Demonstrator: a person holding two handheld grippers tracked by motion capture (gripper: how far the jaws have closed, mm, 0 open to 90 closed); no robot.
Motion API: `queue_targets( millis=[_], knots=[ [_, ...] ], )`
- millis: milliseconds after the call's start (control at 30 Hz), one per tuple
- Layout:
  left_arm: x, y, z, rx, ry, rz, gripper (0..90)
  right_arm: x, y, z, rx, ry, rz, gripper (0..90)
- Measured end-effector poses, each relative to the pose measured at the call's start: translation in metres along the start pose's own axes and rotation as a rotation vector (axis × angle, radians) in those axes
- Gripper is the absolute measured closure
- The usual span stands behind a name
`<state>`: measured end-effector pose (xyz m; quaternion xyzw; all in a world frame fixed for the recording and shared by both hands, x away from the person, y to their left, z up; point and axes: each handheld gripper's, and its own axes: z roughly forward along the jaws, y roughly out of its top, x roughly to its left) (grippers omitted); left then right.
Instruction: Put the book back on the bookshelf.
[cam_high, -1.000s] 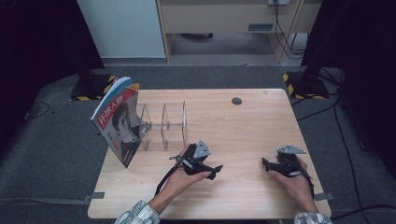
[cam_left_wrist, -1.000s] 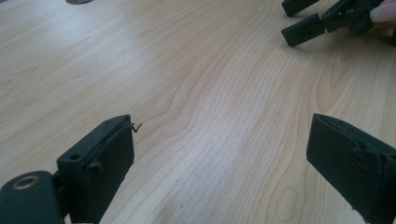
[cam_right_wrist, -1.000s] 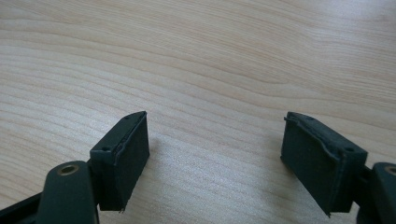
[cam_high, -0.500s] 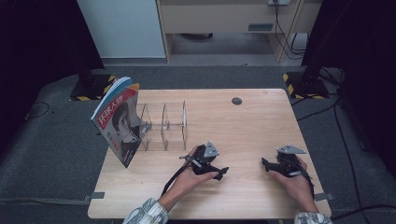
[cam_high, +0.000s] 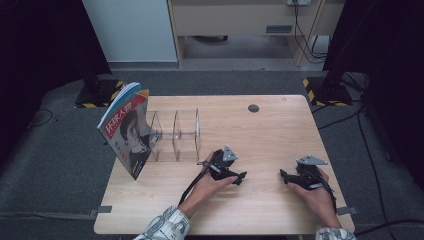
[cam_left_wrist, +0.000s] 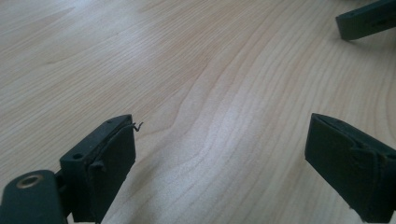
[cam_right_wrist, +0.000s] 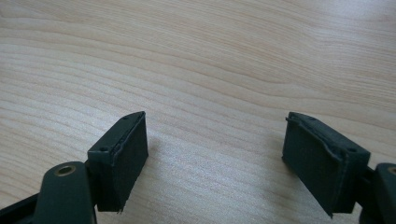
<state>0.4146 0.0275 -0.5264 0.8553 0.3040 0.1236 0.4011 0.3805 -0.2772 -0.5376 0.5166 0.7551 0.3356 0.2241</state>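
Left gripper (cam_high: 239, 177): low over the table (cam_high: 280, 125), near its middle, jaws spread wide with bare wood between them; holds nothing. In the left gripper view its two pads (cam_left_wrist: 109, 158) stand far apart just above the grain, and one jaw tip of the other gripper pokes in at the top right corner.

Right gripper (cam_high: 284, 176): near the front right, jaws pointing toward the left gripper, well apart from it. Jaws wide, empty; the right gripper view has plain wood between the pads (cam_right_wrist: 126, 149).

Room: an open stretch of tabletop lies between the two grippers and runs back to the far edge. Right edge is near the right hand (cam_high: 315, 192); front edge is close under both forearms. A small dark disc (cam_high: 253, 108) sits near the far edge, well clear of both grippers.

Obstacles, left side: a clear rack (cam_high: 175, 135) with upright dividers stands just up and left of the left gripper, near but apart. A magazine (cam_high: 127, 132) leans tilted at the rack's left end, its lower corner by the left table edge. Whether it rests in the rack's end slot or against it, cannot tell.
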Motion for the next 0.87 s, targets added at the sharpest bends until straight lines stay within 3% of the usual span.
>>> queue_targets(
  millis=[300, 567, 767, 867],
  knots=[
    [0.005, -0.004, 0.008, 0.032, 0.041, -0.007, 8.1, 0.000, 0.000, 0.000, 0.001, 0.001, 0.001, 22.3],
    [0.007, -0.004, 0.011, 0.056, 0.049, -0.016, 8.1, 0.000, 0.000, 0.000, 0.000, 0.001, 0.000, 22.3],
    [0.006, -0.003, 0.013, 0.081, 0.065, -0.012, 4.5, 0.000, 0.000, 0.000, 0.001, 0.002, -0.001, 22.1],
    [0.006, -0.003, 0.013, 0.086, 0.078, -0.034, 1.5, 0.000, 0.000, 0.000, 0.002, 0.003, -0.001, 22.0]
  ],
)
